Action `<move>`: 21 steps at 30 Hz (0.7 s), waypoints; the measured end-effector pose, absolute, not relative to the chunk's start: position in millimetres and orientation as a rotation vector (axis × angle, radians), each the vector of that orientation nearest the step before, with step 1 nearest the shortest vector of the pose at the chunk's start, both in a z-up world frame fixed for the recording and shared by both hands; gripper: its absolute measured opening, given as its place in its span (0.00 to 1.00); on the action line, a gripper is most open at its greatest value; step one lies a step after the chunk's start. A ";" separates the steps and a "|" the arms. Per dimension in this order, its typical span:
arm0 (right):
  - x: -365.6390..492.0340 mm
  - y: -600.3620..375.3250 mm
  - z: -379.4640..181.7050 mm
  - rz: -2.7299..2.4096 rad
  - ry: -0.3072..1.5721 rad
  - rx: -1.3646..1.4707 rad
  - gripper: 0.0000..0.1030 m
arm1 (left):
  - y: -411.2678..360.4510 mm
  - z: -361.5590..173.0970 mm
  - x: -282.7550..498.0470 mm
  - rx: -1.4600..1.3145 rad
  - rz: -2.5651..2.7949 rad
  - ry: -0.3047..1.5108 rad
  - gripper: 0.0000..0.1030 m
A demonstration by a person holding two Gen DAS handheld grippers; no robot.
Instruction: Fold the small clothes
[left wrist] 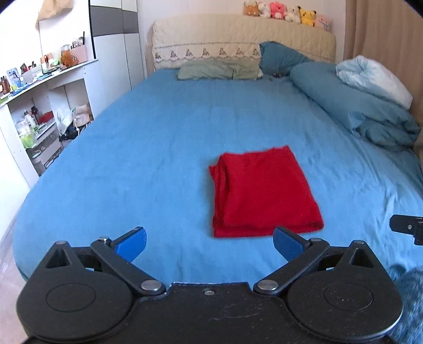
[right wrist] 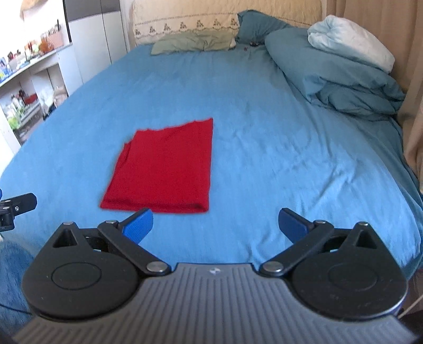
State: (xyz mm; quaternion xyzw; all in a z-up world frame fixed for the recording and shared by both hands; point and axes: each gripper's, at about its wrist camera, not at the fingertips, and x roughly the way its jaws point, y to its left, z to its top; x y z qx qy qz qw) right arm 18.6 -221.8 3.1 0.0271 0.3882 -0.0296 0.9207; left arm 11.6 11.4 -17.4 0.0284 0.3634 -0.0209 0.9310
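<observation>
Left wrist view first: the left gripper (left wrist: pixel 210 242) hangs above the near edge of the bed, its two blue fingers (left wrist: pixel 132 242) spread wide with nothing between them. Just ahead of it, a little toward its right finger, lies the red garment (left wrist: pixel 263 191), folded into a neat rectangle, with stacked layers showing along its left side. It rests flat on the blue bedsheet (left wrist: pixel 132 158), and neither finger touches it. At the far right of this view a black part of the other tool pokes in.

From the right wrist view, the right gripper (right wrist: pixel 215 225) is likewise wide apart and holding nothing. The folded red garment (right wrist: pixel 164 166) sits ahead and to the left of it, its near edge just beyond the left blue finger (right wrist: pixel 138 225), apart from it as far as I can tell. Open sheet lies straight ahead of this gripper.

Far beyond both tools, at the head of the bed, a green pillow (left wrist: pixel 219 69) lies against the cream headboard cover (left wrist: pixel 238 39), with a row of plush toys (left wrist: pixel 286 12) on top. Ahead and to the right a rolled blue duvet (left wrist: pixel 357 105) carries a pale bundle. Off to the left stand cluttered white shelves (left wrist: pixel 39 105).
</observation>
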 end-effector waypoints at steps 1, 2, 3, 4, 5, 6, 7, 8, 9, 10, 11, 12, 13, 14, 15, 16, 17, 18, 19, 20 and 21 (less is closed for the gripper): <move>15.9 -221.3 -0.2 -0.062 0.809 0.056 1.00 | 11.6 -18.7 8.6 0.062 -0.038 0.746 1.00; 12.7 -220.4 -3.3 -0.062 0.818 0.056 1.00 | 12.1 -19.9 6.7 0.063 -0.037 0.745 1.00; 10.0 -219.5 -6.0 -0.063 0.825 0.054 1.00 | 12.6 -20.8 5.5 0.062 -0.040 0.745 1.00; 7.5 -218.2 -8.5 -0.065 0.832 0.050 1.00 | 12.8 -21.4 4.6 0.062 -0.041 0.744 1.00; 5.3 -217.3 -10.6 -0.068 0.836 0.047 1.00 | 12.4 -21.9 3.8 0.066 -0.039 0.742 1.00; 3.4 -216.4 -12.1 -0.069 0.840 0.046 1.00 | 11.6 -22.7 3.1 0.071 -0.039 0.740 1.00; 1.9 -215.6 -13.1 -0.069 0.843 0.047 1.00 | 10.4 -23.7 2.8 0.076 -0.042 0.740 1.00; 0.7 -215.6 -13.7 -0.070 0.844 0.051 1.00 | 9.4 -23.9 2.5 0.081 -0.043 0.739 1.00; 0.1 -216.1 -13.8 -0.072 0.844 0.053 1.00 | 8.6 -24.0 2.1 0.085 -0.045 0.738 1.00; -0.8 -216.0 -13.6 -0.076 0.842 0.053 1.00 | 8.7 -24.8 2.0 0.088 -0.049 0.737 1.00; -1.4 -216.0 -13.1 -0.080 0.840 0.052 1.00 | 8.7 -24.5 1.3 0.090 -0.053 0.735 1.00; -1.2 -216.4 -12.6 -0.083 0.838 0.051 1.00 | 8.9 -24.5 0.6 0.089 -0.055 0.733 1.00; -1.5 -216.7 -12.2 -0.086 0.837 0.051 1.00 | 9.1 -24.3 0.0 0.087 -0.057 0.730 1.00; -1.3 -217.0 -11.9 -0.086 0.837 0.050 1.00 | 9.2 -24.5 -0.5 0.084 -0.059 0.728 1.00; -1.3 -217.1 -11.8 -0.087 0.837 0.049 1.00 | 10.7 -24.5 -0.8 0.082 -0.061 0.727 1.00; -1.5 -216.7 -11.7 -0.088 0.838 0.047 1.00 | 11.1 -24.9 -0.9 0.082 -0.061 0.726 1.00; -1.7 -216.5 -11.6 -0.088 0.837 0.044 1.00 | 11.1 -25.1 -1.0 0.084 -0.061 0.726 1.00; -1.7 -216.2 -11.4 -0.089 0.836 0.043 1.00 | 11.7 -25.2 -1.0 0.085 -0.063 0.726 1.00; -1.7 -216.5 -11.3 -0.089 0.836 0.042 1.00 | 12.1 -25.3 -0.8 0.087 -0.065 0.726 1.00; -1.8 -216.6 -11.4 -0.088 0.836 0.042 1.00 | 12.2 -25.3 -1.1 0.088 -0.065 0.725 1.00; -1.8 -216.2 -11.4 -0.090 0.836 0.043 1.00 | 12.1 -25.2 -1.3 0.090 -0.066 0.724 1.00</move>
